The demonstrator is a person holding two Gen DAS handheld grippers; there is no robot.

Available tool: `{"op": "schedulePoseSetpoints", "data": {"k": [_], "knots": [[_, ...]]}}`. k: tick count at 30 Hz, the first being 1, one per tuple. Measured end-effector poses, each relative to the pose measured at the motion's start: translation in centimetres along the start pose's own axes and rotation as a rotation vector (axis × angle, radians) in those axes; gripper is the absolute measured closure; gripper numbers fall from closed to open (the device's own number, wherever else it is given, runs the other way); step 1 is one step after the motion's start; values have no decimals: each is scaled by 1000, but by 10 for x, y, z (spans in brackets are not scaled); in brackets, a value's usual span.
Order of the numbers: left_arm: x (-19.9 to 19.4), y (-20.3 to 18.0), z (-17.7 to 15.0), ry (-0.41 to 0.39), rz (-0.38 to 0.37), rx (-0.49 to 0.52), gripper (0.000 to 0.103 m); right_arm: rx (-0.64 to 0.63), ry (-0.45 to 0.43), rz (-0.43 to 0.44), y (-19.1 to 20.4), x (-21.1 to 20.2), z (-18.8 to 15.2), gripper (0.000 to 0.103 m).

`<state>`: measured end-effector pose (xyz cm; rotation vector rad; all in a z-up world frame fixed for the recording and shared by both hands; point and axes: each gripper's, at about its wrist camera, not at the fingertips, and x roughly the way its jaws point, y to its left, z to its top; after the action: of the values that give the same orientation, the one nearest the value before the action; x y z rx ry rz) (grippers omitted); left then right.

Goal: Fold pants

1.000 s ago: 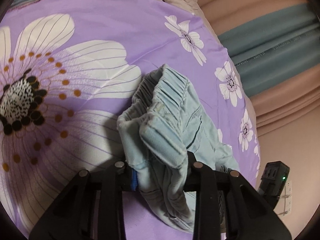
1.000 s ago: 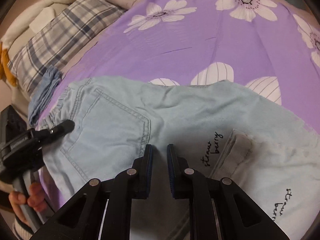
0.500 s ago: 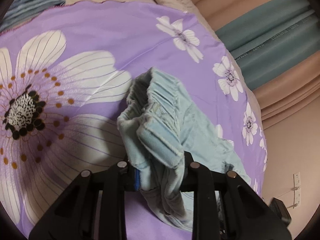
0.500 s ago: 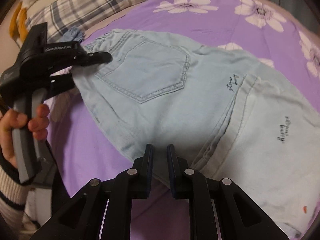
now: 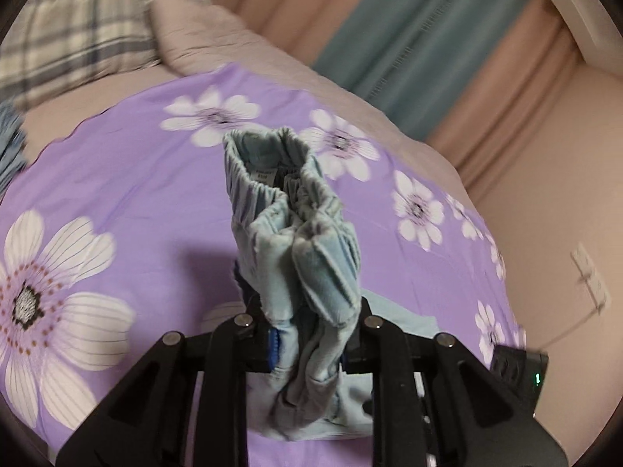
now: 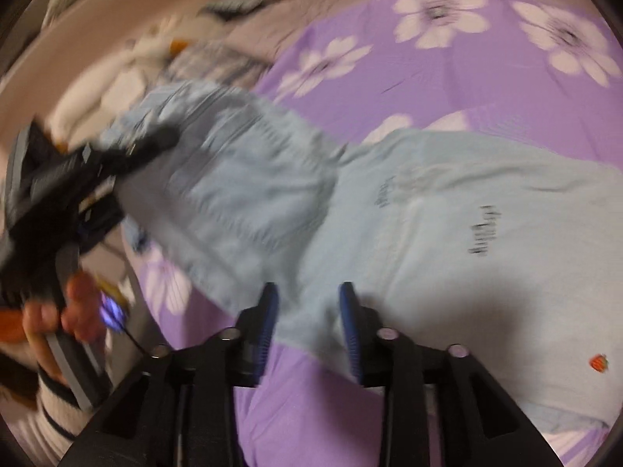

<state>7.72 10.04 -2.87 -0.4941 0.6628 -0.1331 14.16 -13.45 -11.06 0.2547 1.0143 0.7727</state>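
Note:
Light blue denim pants (image 6: 428,233) lie spread on a purple flowered sheet (image 6: 467,89). In the left wrist view the elastic waistband (image 5: 296,233) is bunched and stands up above the sheet. My left gripper (image 5: 311,334) is still closing on it, and its pads press the cloth. In the blurred right wrist view, the left gripper (image 6: 78,179) holds that waist end up at the left. My right gripper (image 6: 309,311) hovers over the pants' near edge. Its jaws are opening and its blue pads (image 6: 268,319) are apart, gripping nothing.
A plaid pillow (image 5: 66,31) and a beige quilt (image 5: 218,35) lie at the head of the bed. Teal and pink curtains (image 5: 409,39) hang behind. A wall socket (image 5: 588,276) is at the right. A person's hand (image 6: 74,311) grips the left tool's handle.
My left gripper has risen and rolled, lifting the waistband off the sheet. My right gripper has slid along the pants' near edge and its jaws have come apart.

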Motion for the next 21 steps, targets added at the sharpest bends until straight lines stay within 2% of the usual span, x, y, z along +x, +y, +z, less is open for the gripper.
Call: {"op": "schedulePoseSetpoints", "data": {"k": [4,8,11,15,17,21], "knots": [[11,-36,-9,30,-8,105,82,189,-78,65,-38,-14,4,59],[30,-74,-31,76,-12,239,82,412,-189,207,-81,-30,-6,50],[45,-97,-48,116,-14,313,82,551,-251,292,-104,-32,-17,50],[73,-119,-78,179,17,426,82,657,-329,426,-123,-37,-25,47],[90,-126,-91,225,31,482,82,699,-347,491,-129,-37,-27,36],[118,-132,-118,312,70,589,75,753,-341,543,-132,-31,-27,35]]}}
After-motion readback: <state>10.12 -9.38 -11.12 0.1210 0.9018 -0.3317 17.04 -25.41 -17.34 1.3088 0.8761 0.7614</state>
